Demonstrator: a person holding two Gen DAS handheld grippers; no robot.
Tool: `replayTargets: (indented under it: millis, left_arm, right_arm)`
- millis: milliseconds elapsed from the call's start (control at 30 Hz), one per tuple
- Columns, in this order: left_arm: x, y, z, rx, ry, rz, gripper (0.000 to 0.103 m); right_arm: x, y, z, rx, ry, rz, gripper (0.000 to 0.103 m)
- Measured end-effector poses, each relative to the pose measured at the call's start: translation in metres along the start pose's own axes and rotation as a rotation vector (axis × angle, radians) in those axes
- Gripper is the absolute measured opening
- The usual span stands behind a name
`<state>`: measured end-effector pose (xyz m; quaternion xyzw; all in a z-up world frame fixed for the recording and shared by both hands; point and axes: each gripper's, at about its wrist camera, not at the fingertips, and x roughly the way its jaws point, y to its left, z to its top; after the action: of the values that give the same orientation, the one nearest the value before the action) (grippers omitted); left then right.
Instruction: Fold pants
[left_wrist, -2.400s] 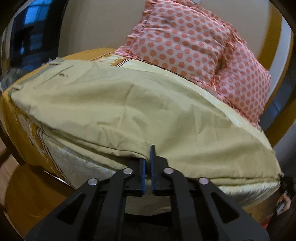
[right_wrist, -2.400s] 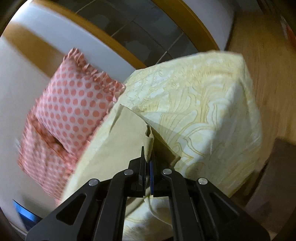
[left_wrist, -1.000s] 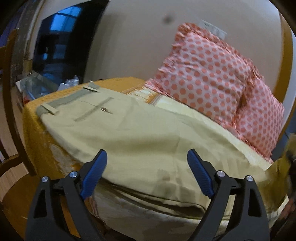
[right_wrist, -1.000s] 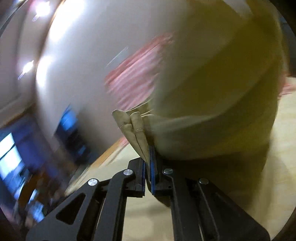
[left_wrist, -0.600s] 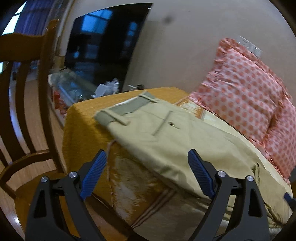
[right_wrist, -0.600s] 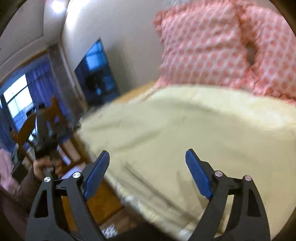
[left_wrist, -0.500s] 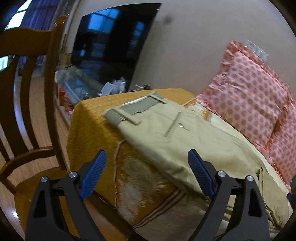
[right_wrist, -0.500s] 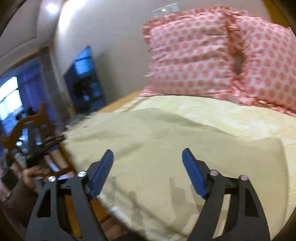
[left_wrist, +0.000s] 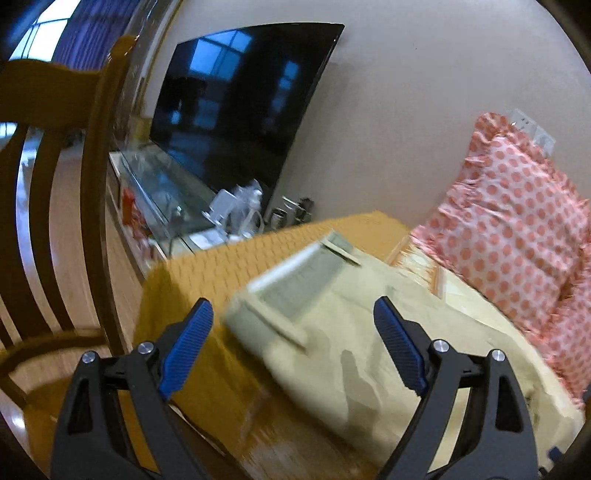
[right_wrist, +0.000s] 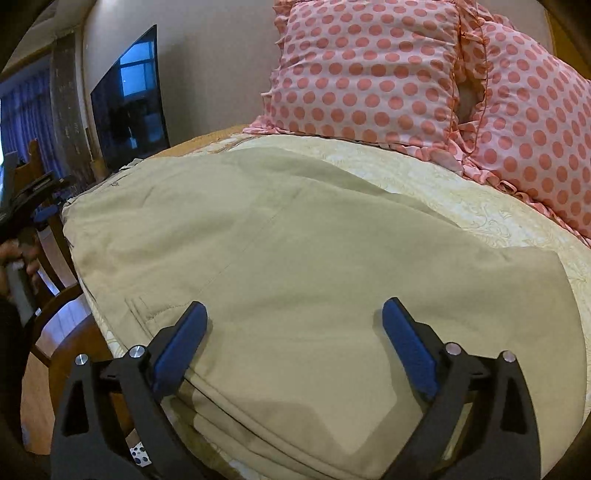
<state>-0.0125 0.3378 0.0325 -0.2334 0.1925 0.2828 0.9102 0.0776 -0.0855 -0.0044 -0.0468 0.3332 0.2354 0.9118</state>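
Observation:
The beige pants (right_wrist: 314, 258) lie folded over themselves on the bed, filling the right wrist view. In the left wrist view the pants (left_wrist: 369, 350) show their grey-lined waistband (left_wrist: 295, 284) at the near left end. My left gripper (left_wrist: 291, 332) is open and empty, just above the waistband end. My right gripper (right_wrist: 295, 328) is open and empty, hovering over the folded layers near the bed's front edge. The left gripper also shows in the right wrist view (right_wrist: 40, 206) at the far left, held by a hand.
Two pink polka-dot pillows (right_wrist: 369, 74) stand at the back of the bed. An orange-yellow bedspread (left_wrist: 207, 273) hangs over the bed's corner. A wooden chair (left_wrist: 55, 184) stands close on the left. A dark TV (left_wrist: 240, 103) and glass cabinet (left_wrist: 162, 192) are behind.
Both grippers let go of the pants and opened. The right one carried the leg ends over and released them. The left has swung left toward the waistband end.

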Motion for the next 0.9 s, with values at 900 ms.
replayTargets:
  millis: [900]
  left_arm:
    - [-0.005, -0.019, -0.033, -0.288, 0.132, -0.31, 0.086]
  right_arm:
    - [0.0, 0.001, -0.004, -0.013, -0.051, 0.029, 0.102]
